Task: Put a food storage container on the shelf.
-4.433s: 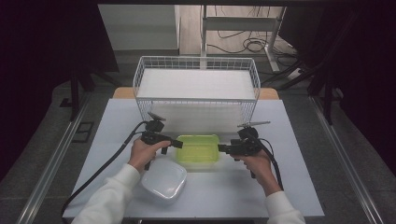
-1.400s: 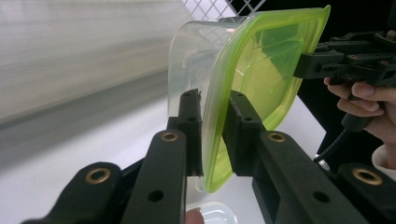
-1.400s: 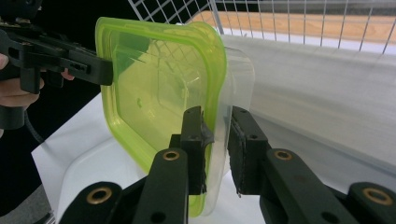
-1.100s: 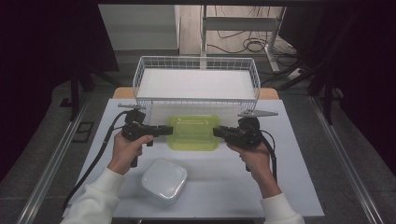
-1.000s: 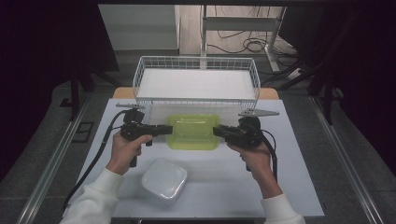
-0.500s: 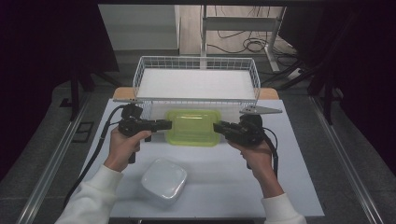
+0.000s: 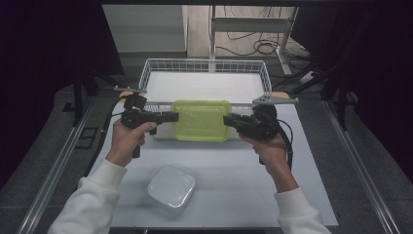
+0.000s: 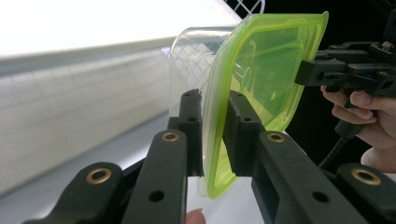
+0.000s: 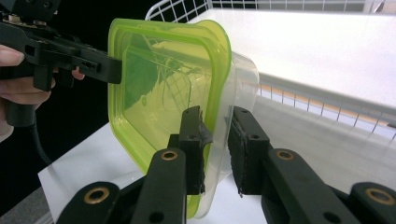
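Note:
A clear container with a green lid (image 7: 201, 119) hangs level above the table, just in front of the wire basket (image 7: 202, 62). My left gripper (image 7: 176, 117) is shut on its left rim and my right gripper (image 7: 226, 119) is shut on its right rim. In the left gripper view my left gripper (image 8: 212, 100) pinches the lid's edge and the clear wall of the container (image 8: 266, 70), with the right gripper (image 8: 303, 72) on the far side. In the right gripper view my right gripper (image 9: 217, 116) clamps the rim of the container (image 9: 159, 93), and the left gripper (image 9: 116, 70) holds the opposite edge.
A white square container (image 7: 171, 186) lies on the white table (image 7: 243, 175) near the front, below my left forearm. The wire basket has a white floor and stands at the table's far edge. Cables trail from both grippers.
Both hands have risen and carried the green-lidded container up and farther toward the basket's front wall. The white container has stayed in place.

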Tool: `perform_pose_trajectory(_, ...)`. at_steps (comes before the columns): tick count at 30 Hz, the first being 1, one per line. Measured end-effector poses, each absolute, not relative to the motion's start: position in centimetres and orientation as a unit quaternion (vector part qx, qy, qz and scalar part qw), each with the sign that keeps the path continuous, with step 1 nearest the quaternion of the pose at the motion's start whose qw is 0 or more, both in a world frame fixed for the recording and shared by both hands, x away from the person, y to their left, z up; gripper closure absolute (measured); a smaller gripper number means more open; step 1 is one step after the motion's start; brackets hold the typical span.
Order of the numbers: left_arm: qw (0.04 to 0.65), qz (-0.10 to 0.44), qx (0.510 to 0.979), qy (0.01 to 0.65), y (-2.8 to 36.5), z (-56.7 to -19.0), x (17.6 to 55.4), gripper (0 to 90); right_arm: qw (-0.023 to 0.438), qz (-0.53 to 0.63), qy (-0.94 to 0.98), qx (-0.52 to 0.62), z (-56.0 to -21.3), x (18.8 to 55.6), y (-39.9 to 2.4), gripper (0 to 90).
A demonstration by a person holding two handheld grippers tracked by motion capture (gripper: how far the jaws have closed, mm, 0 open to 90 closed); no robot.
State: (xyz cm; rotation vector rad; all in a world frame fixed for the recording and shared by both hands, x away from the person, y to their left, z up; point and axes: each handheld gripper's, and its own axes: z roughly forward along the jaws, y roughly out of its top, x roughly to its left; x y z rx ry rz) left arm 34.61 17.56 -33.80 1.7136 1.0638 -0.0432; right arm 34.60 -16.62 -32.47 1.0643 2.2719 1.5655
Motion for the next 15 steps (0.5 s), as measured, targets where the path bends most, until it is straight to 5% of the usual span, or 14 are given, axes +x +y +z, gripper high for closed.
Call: perform_pose_trajectory(15,0.534,0.012,0.722,0.439,17.7,-29.5,36.8,78.8,0.098,0.542,0.759,0.346,-29.2,37.0,-16.5,75.1)
